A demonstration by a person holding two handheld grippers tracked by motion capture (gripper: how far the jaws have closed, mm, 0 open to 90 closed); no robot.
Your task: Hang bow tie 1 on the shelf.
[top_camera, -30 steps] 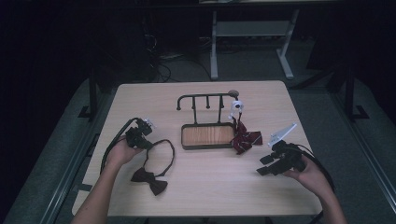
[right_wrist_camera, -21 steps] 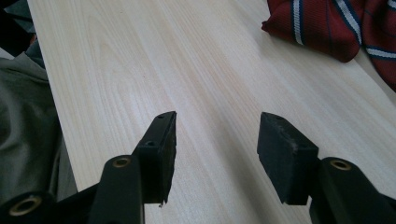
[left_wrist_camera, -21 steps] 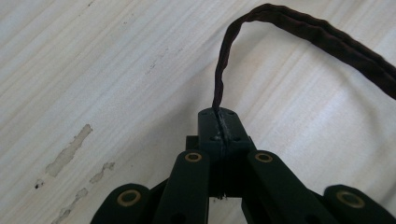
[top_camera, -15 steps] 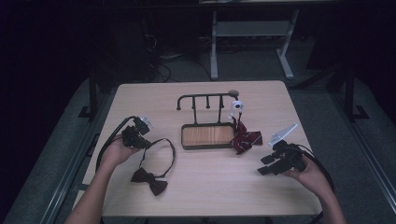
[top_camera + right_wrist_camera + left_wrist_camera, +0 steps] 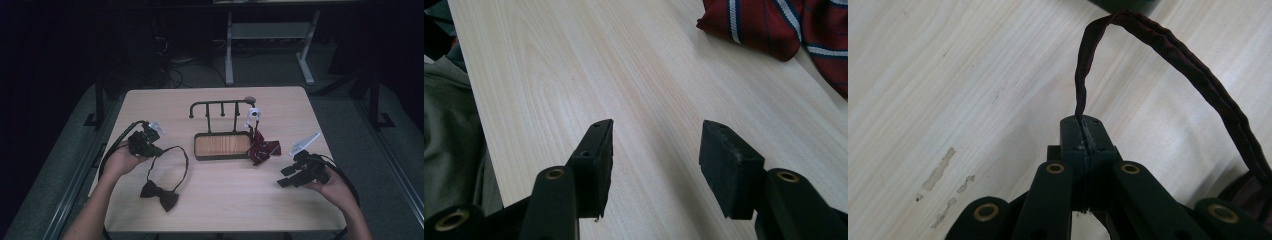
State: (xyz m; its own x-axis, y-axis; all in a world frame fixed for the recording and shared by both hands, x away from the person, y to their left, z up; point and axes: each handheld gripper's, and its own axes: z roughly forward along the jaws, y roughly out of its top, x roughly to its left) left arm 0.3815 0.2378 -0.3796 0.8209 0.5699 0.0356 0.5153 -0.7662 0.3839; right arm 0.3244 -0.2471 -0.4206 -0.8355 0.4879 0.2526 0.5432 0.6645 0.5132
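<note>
Pale wood-grain rectangular worktop (image 5: pixel 215 200), rounded corners. Centre: dark metal hook rack with wooden tray base (image 5: pixel 222 144). Just right of the tray, touching its corner: red striped bow tie (image 5: pixel 264 150). Front-left: dark maroon bow tie w/ looped neck strap (image 5: pixel 159 194), bow nearest front edge. Small scuff marks on surface in left gripper view.

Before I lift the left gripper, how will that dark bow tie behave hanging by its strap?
Probably floppy: the strap curves limply from the shut left gripper. The dark bow tie looks light, so its knot would likely dangle and swing below. The thin strap sits right at the jaw tips, so it might slip if jerked.
</note>
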